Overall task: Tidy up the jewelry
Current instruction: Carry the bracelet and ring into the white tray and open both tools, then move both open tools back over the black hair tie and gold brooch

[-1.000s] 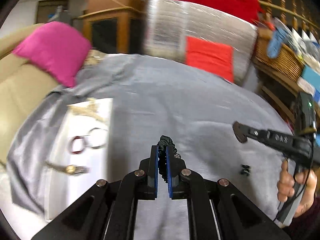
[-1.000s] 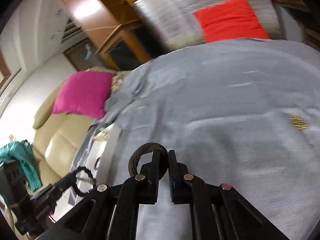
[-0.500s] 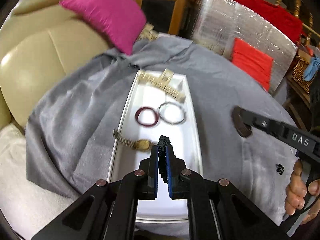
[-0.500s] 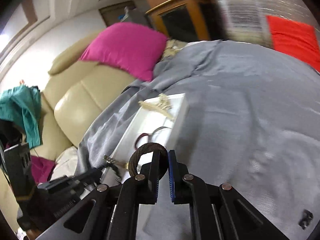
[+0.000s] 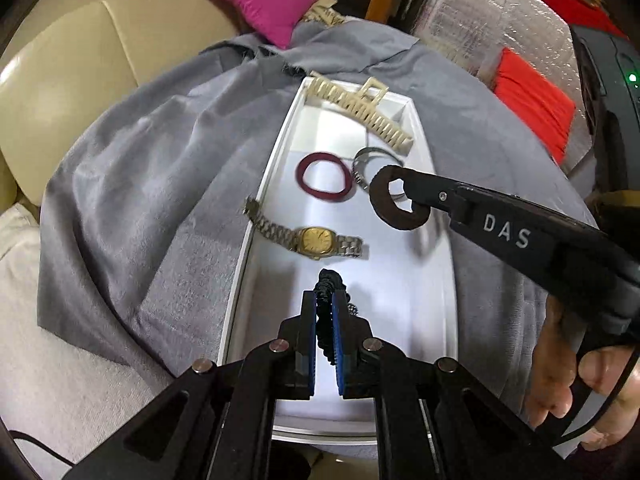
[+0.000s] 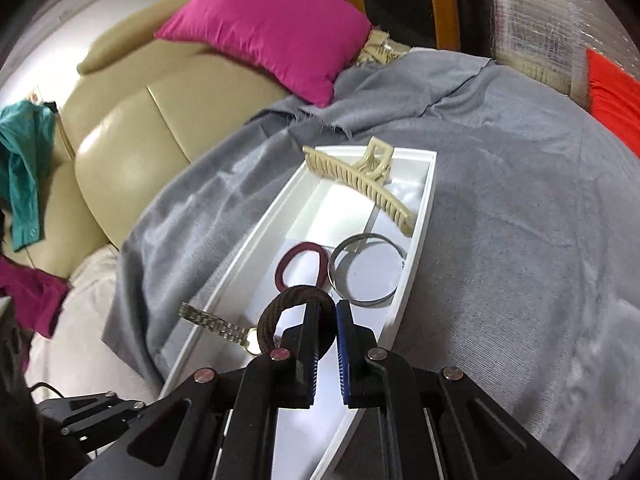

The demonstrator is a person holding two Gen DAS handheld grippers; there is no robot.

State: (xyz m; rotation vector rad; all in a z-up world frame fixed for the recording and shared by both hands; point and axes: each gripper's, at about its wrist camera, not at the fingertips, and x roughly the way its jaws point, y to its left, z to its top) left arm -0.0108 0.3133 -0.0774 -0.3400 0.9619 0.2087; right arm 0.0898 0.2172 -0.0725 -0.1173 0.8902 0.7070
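Left wrist view: both grippers are now carried over the white tray [image 5: 442, 240]; left gripper [image 5: 325, 300] clenched on black beaded bracelet [image 5: 326, 280], right gripper [image 6: 326, 312] grasping brown hair tie [image 6: 280, 312]. Deposit is judged imminent.

Even indoor light, fairly bright. My tray [image 5: 440, 240] floor glares white and washes out; soft shadows under things in it. Sofa [image 6: 132, 136] leather shows sheen. Strong fisheye bending, dark corners. Slight blur toward edges.
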